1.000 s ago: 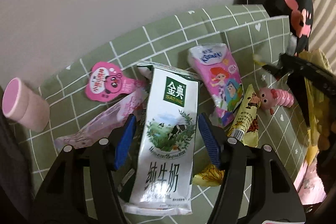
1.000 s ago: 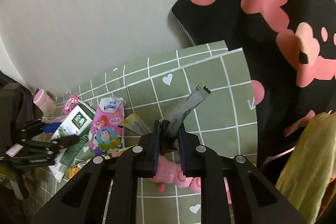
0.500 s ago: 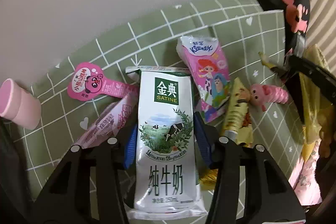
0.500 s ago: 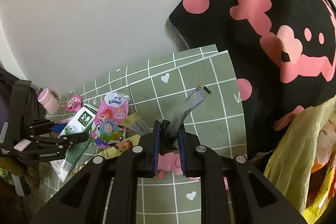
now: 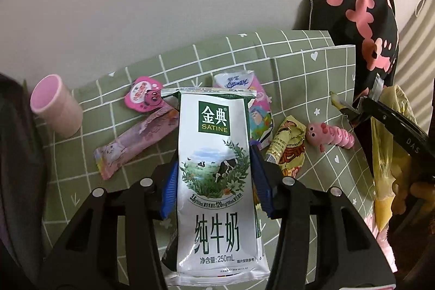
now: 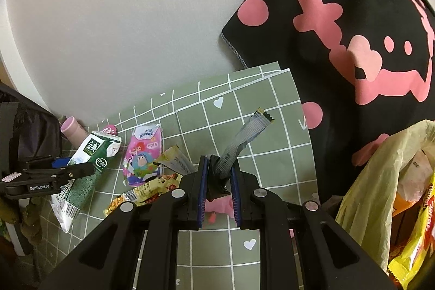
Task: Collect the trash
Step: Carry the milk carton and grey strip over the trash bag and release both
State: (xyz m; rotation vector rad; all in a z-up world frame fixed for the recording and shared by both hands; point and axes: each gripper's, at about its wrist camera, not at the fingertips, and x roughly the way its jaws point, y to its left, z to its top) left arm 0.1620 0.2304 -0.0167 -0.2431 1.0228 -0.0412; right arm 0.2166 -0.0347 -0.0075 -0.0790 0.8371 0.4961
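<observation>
My left gripper is shut on a white and green milk pouch and holds it lifted above the green checked mat; the pouch also shows in the right wrist view. My right gripper is shut on a grey wrapper strip that sticks up from the jaws. On the mat lie a pink tissue pack, yellow snack wrappers, a pink stick wrapper and a pink round lid.
A pink cup stands at the mat's left. A pink worm toy lies at the right. A yellow plastic bag holding wrappers hangs at the far right. A black cloth with pink shapes drapes behind it.
My left gripper has closed on the milk pouch and lifted it back from the mat. My right gripper has pulled back and up with the grey strip, bringing the yellow bag into view.
</observation>
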